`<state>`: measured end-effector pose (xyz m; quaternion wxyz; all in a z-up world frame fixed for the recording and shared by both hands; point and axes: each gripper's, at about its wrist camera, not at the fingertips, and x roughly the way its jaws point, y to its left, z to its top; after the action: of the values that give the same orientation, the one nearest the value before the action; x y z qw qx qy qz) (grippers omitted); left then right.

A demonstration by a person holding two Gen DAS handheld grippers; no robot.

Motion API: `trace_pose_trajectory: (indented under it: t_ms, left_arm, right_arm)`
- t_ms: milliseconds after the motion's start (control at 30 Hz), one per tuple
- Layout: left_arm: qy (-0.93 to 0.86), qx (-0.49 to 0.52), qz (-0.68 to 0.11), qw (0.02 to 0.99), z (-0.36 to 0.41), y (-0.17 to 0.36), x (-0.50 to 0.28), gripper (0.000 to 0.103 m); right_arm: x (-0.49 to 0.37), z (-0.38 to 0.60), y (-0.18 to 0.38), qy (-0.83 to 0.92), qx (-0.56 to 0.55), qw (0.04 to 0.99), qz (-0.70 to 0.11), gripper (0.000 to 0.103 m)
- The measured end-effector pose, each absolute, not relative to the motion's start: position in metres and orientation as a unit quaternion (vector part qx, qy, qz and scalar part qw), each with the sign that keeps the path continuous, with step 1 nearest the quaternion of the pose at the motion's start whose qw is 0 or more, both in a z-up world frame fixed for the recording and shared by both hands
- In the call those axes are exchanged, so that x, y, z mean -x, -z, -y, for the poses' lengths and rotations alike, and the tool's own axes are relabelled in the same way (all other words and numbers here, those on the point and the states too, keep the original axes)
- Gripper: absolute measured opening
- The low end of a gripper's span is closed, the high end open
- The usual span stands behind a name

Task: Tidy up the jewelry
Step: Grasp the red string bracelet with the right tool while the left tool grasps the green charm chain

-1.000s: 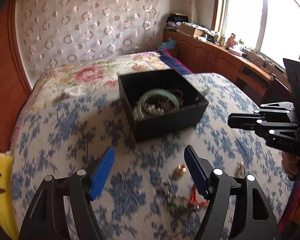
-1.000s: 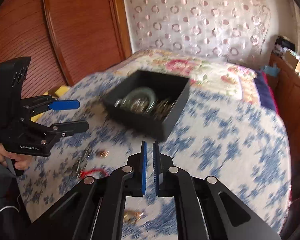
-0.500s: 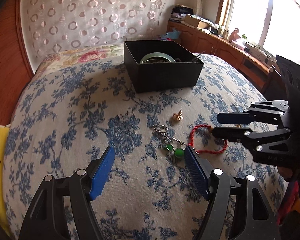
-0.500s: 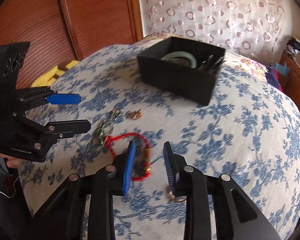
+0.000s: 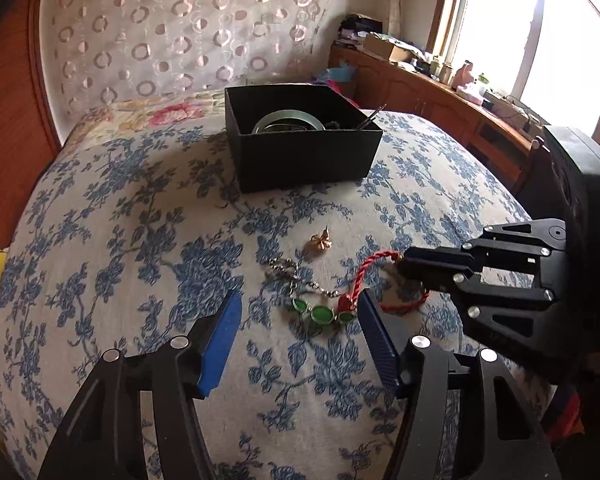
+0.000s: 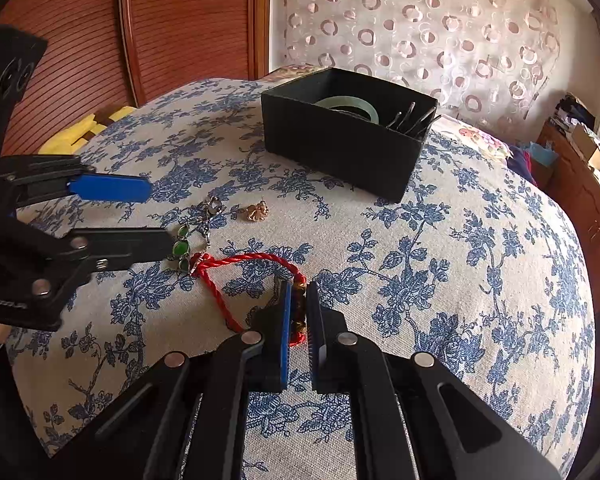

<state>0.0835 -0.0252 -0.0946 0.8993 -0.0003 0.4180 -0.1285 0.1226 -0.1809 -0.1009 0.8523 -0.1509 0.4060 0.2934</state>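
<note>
A red cord bracelet [image 6: 240,261] lies on the blue-flowered bedspread [image 6: 460,248]. My right gripper [image 6: 298,304] is shut on its beaded part, low on the cloth; it also shows in the left wrist view [image 5: 398,266]. A green-stone chain bracelet [image 5: 320,314] lies just ahead of my open, empty left gripper [image 5: 298,322], touching the red cord [image 5: 366,270]. A small gold trinket [image 5: 320,241] lies beyond it. The black box [image 5: 306,160] farther back holds a pale green bangle [image 6: 350,105] and hairpins [image 6: 410,118].
A wooden headboard [image 6: 160,28] and patterned curtain [image 5: 180,28] stand behind the bed. A yellow object [image 6: 76,136] lies at the bed's left edge. A wooden cabinet with clutter [image 5: 440,88] runs under the window on the right.
Both grippers have come down toward the jewelry. My right gripper went from open over the red bracelet to shut on it. My left gripper stayed open and moved up to the green bracelet.
</note>
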Motion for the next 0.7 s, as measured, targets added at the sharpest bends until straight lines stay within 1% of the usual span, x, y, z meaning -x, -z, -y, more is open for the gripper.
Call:
trace_pose_trajectory:
  t_ms: [167, 367, 600, 633, 667, 700]
  left_arm:
    - [0.101, -0.021, -0.428, 0.898, 0.033, 0.103, -0.095, 0.057]
    - [0.077, -0.046, -0.433, 0.897, 0.03, 0.113, -0.09, 0.057]
    - [0.062, -0.036, -0.432, 0.899, 0.009, 0.112, -0.08, 0.056]
    - [0.063, -0.037, -0.431, 0.899, 0.009, 0.112, -0.079, 0.052]
    - [0.066, -0.037, -0.429, 0.9, 0.009, 0.112, -0.078, 0.046]
    - [0.069, -0.037, -0.427, 0.901, 0.01, 0.111, -0.077, 0.042]
  right_arm:
    - [-0.123, 0.181, 0.101, -0.294, 0.143, 0.852, -0.408, 0.008]
    - [-0.124, 0.184, 0.1, -0.292, 0.139, 0.854, -0.408, 0.008]
    - [-0.123, 0.183, 0.1, -0.291, 0.141, 0.854, -0.408, 0.008]
    - [-0.123, 0.183, 0.1, -0.291, 0.141, 0.854, -0.407, 0.008]
    - [-0.123, 0.183, 0.1, -0.291, 0.141, 0.854, -0.407, 0.008]
    - [-0.123, 0.183, 0.1, -0.291, 0.141, 0.854, -0.407, 0.008]
